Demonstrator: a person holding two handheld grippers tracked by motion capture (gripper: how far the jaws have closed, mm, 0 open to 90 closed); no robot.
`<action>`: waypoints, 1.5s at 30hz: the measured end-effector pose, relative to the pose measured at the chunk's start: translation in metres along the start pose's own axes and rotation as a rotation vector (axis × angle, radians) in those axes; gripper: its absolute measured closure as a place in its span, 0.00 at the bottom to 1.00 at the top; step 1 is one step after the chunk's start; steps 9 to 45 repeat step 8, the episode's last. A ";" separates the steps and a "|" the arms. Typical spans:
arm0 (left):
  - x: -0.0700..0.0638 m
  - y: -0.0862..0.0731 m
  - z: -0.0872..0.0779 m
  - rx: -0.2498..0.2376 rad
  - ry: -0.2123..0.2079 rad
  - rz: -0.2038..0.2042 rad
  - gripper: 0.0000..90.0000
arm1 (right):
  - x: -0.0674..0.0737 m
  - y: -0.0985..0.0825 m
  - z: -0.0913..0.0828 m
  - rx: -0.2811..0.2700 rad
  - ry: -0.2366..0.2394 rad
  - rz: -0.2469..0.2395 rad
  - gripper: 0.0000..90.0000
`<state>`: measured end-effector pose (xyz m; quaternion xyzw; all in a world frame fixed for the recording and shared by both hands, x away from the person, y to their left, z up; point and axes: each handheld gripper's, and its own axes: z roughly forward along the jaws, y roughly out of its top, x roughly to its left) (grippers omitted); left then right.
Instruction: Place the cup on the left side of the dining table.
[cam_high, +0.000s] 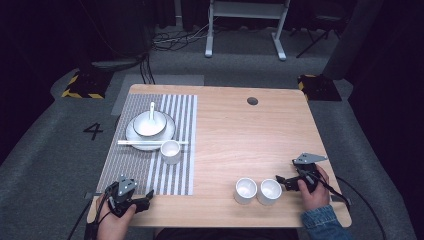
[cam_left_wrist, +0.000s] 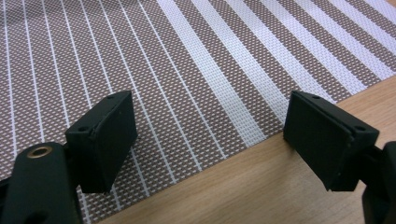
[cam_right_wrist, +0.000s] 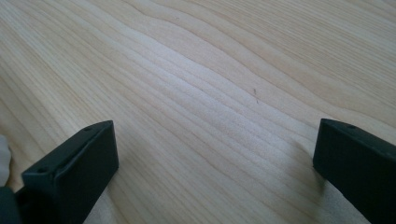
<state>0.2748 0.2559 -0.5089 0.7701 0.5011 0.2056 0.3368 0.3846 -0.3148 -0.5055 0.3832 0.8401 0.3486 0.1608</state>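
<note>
1. High view: two white cups side by side at the near right of the table (cam_high: 240, 135), upright, rims up, on bare wood; touching or a hair apart, cannot tell which.
2. Right cup (cam_high: 269, 191) just left of the right gripper (cam_high: 281, 180), a little nearer the table's near edge than the jaw tips; left cup (cam_high: 246, 190) one place further left, behind the first as seen from that tool.
3. Round and upright, so no long axis to line up with; matters only that the pair lies leftward of the jaws, which already point that way.
4. Right gripper view: right gripper (cam_right_wrist: 215, 140) spread wide, empty, bare wood grain between the jaws; a pale sliver at the far left edge, possibly the cup wall, too little to be sure.
5. Judged from this: right hand far nearer, a short move left and slightly nearward to bring the right cup between the jaws.
6. Left gripper (cam_high: 146, 199) well apart, at the near left, over the near edge of the striped placemat (cam_high: 170, 175).
7. Left gripper view: left gripper (cam_left_wrist: 210, 126) also spread, gripping nothing, placemat (cam_left_wrist: 187, 56) and its wood border beneath.
8. Further out on the placemat: a third cup (cam_high: 170, 151), chopsticks (cam_high: 135, 143) across a plate (cam_high: 131, 134), a bowl (cam_high: 149, 125) with a spoon (cam_high: 152, 107).
</note>
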 end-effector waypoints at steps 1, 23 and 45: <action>0.000 0.000 0.000 -0.001 0.001 -0.001 0.18 | 0.000 0.000 0.000 0.000 0.000 0.000 0.00; 0.000 0.000 0.000 -0.001 0.000 -0.002 0.18 | 0.000 0.000 0.000 0.000 0.000 0.000 0.00; 0.000 0.000 0.000 -0.001 0.000 -0.002 0.18 | 0.000 0.000 0.000 0.000 0.000 0.000 0.00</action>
